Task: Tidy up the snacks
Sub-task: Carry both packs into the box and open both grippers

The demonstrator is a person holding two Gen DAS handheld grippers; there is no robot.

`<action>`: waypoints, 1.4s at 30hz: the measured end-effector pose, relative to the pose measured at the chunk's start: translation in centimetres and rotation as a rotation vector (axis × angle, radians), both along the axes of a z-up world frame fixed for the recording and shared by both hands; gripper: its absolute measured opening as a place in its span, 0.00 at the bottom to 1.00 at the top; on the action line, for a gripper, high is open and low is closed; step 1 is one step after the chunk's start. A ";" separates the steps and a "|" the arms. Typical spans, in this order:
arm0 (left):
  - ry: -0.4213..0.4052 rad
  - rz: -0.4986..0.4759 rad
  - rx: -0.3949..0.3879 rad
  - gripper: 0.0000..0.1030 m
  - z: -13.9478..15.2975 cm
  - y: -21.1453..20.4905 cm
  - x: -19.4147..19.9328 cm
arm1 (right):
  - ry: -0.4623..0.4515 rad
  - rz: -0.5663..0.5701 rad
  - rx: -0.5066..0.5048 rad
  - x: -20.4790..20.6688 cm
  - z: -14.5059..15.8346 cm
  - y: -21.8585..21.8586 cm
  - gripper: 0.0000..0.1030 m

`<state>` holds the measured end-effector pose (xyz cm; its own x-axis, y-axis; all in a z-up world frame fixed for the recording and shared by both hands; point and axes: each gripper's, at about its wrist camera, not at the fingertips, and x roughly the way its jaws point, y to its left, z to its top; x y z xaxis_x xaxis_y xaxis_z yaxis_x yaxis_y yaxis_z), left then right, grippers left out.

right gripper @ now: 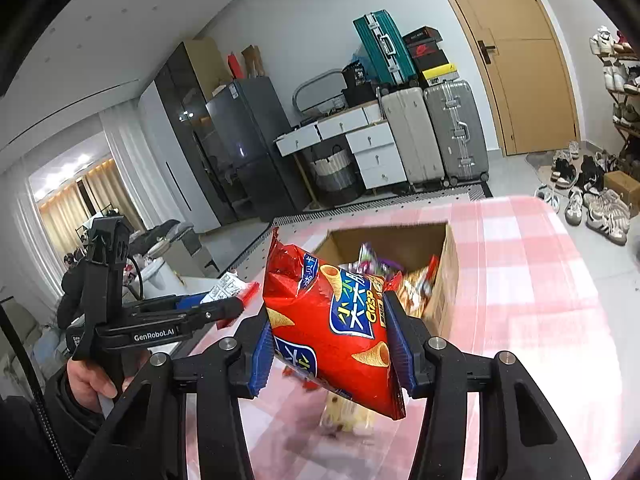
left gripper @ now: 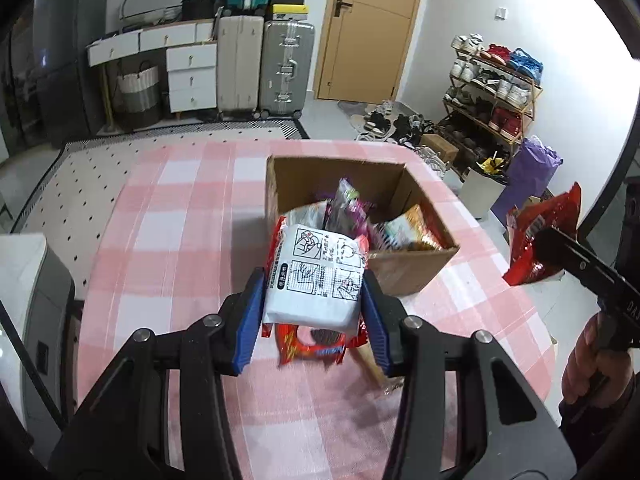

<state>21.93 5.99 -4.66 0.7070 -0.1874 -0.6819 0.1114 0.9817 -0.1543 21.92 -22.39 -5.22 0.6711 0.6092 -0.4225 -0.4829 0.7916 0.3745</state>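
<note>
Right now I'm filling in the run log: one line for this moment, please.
left gripper: shut on white packet | right gripper: shut on red crisp bag | cardboard box: open, holds snacks

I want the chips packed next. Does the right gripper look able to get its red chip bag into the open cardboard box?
Probably yes: the right gripper grips the red chip bag just short of the open-topped cardboard box, with nothing between.
</note>
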 end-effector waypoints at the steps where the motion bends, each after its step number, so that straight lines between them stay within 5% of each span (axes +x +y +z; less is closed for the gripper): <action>1: -0.002 -0.009 0.008 0.42 0.5 -0.2 0.4 | -0.007 0.002 -0.004 0.1 0.5 0.0 0.48; 22: 0.018 -0.065 0.059 0.42 4.9 -2.5 10.8 | -0.061 0.035 -0.055 9.1 6.5 1.9 0.48; 42: 0.127 -0.128 0.027 0.42 -2.1 -3.8 18.9 | 0.020 0.043 -0.101 15.9 0.4 4.0 0.48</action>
<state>40.81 2.23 -6.79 0.5863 -0.2510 -0.7702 0.2175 0.9647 -0.1488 37.81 -18.44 -4.78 0.6363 0.5906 -0.4962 -0.5100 0.8047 0.3038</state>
